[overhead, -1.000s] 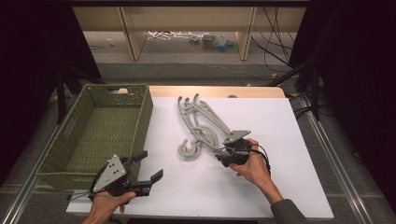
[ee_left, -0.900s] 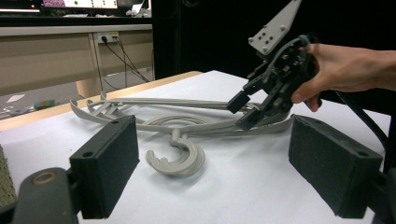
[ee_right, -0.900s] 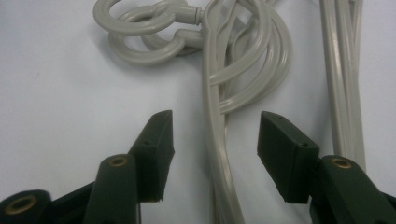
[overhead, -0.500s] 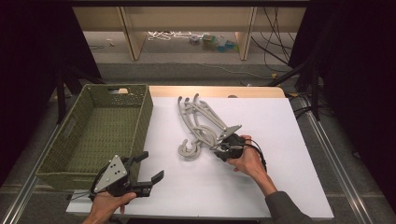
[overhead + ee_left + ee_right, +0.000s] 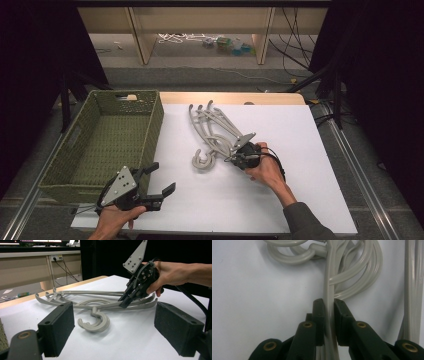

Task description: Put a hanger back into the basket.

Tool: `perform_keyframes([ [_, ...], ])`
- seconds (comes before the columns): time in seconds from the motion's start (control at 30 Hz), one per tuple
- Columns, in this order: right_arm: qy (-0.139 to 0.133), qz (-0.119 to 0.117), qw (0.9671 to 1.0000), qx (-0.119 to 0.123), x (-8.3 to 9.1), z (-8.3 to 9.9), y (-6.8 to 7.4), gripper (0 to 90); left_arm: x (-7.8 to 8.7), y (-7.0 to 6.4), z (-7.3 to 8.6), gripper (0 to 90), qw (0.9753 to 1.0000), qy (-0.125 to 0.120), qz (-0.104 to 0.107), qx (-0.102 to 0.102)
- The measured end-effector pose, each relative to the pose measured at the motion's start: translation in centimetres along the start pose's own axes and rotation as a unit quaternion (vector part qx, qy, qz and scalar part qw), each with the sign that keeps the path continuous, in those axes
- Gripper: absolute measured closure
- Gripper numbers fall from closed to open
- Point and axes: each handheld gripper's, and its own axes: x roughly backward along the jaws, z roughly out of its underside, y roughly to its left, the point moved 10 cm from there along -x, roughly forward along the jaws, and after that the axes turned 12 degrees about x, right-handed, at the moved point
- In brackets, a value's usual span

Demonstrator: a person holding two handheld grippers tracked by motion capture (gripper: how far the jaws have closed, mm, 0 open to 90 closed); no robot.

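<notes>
My right claw (image 5: 329, 315) pinches hanger (image 5: 329, 285) arm, probably for basket (image 5: 150, 107); left claw (image 5: 115, 332) wide open, empty, waiting.

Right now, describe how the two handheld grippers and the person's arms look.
Both are black two-fingered tools. The left gripper carries a grey three-cornered plate with small holes and has blocky, foam-like black fingers. The right gripper has the same plate, brass-coloured rivets, slimmer fingers and a black cable. The right arm wears a grey sleeve.
</notes>
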Motion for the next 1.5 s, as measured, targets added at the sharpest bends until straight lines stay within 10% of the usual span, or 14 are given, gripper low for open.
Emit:
perform_keyframes([
  [0.53, -0.009, 0.004, 0.9996, 0.027, 1.8, -0.8, -0.4, 82.0, -0.1, 0.0, 0.1, 16.1, 1.0000, 0.003, 0.000, -0.002],
  [0.9, -0.037, -0.006, 0.9941, 0.101, 5.1, -2.0, 0.4, 82.3, -0.1, 0.0, 0.3, 17.1, 0.9998, 0.010, -0.006, -0.016],
  [1.0, -0.056, -0.009, 0.9936, 0.098, 6.7, -2.2, 1.1, 82.3, -0.4, 0.0, 0.2, 20.1, 0.9999, 0.006, -0.007, 0.014],
  [1.23, -0.091, -0.029, 0.9901, 0.104, 10.0, -2.5, 3.2, 82.2, -1.2, 0.5, 0.3, 20.7, 0.9966, 0.018, -0.032, -0.073],
  [1.5, -0.110, -0.059, 0.9868, 0.103, 11.8, -2.0, 5.5, 82.1, -3.1, 1.0, 0.4, 20.3, 0.9929, 0.038, -0.040, -0.105],
])
